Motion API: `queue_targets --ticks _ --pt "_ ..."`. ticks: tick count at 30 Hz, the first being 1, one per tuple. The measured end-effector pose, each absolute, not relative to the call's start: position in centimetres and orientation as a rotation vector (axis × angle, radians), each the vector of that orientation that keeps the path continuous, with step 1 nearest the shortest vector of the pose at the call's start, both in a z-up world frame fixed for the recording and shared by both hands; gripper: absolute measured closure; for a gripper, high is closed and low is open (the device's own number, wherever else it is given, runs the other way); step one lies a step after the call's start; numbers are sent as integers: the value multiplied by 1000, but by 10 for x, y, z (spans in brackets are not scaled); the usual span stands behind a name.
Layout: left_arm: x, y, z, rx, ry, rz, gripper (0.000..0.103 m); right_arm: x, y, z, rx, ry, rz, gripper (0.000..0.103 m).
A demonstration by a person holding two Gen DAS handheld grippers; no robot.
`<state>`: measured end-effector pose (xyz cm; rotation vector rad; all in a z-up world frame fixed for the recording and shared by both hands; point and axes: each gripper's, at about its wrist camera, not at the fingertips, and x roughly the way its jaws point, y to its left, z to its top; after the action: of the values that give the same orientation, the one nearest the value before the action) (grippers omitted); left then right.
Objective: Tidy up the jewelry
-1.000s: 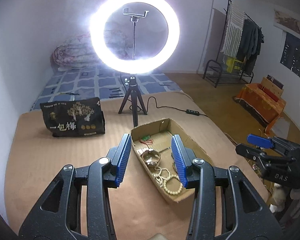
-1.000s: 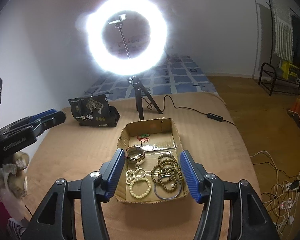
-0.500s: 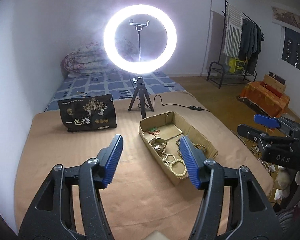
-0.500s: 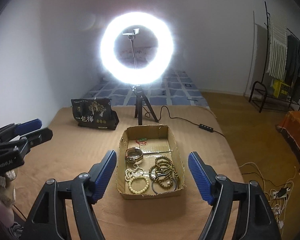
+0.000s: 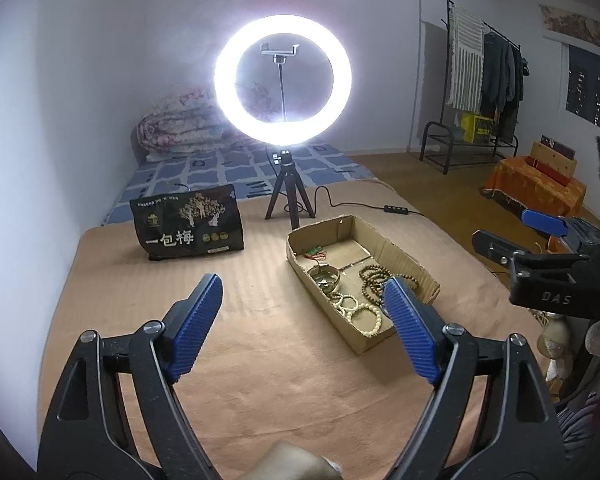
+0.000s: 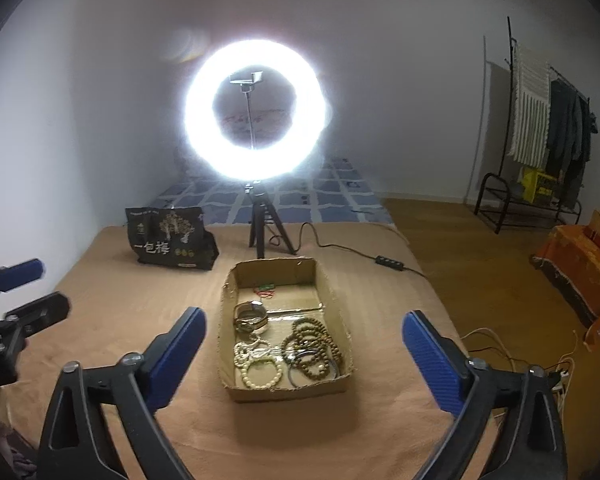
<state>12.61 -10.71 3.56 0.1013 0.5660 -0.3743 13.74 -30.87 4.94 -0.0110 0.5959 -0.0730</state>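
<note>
A shallow cardboard box (image 6: pixel 332 292) lies on the tan blanket and holds jewelry: white bead bracelets (image 6: pixel 260 370), brown bead bracelets (image 6: pixel 310 344), a metal watch (image 6: pixel 251 316) and a small red-and-green piece (image 6: pixel 266 289). The box also shows in the left wrist view (image 5: pixel 404 256). My right gripper (image 6: pixel 302 338) is open and empty, held back from and above the box. My left gripper (image 5: pixel 302 296) is open and empty, to the left of the box. The right gripper shows at the right edge of the left wrist view (image 5: pixel 540 240).
A lit ring light on a small tripod (image 6: pixel 256 112) stands behind the box, its cable (image 6: pixel 388 261) trailing right. A black snack bag (image 6: pixel 168 238) stands at the back left. The blanket's right edge drops to a wooden floor with loose wires (image 6: pixel 500 344).
Both grippers have pulled back and up from the box, and both have opened wider. The jewelry in the box has not moved.
</note>
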Motion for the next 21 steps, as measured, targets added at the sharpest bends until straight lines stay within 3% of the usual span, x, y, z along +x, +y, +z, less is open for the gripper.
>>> queue_targets --ticks 5,21 --pt "121 -108 36 121 540 -370 1 141 -308 44 -22 621 -62 0" --pt "123 -105 32 148 565 -320 1 148 -313 36 30 630 -108 0"
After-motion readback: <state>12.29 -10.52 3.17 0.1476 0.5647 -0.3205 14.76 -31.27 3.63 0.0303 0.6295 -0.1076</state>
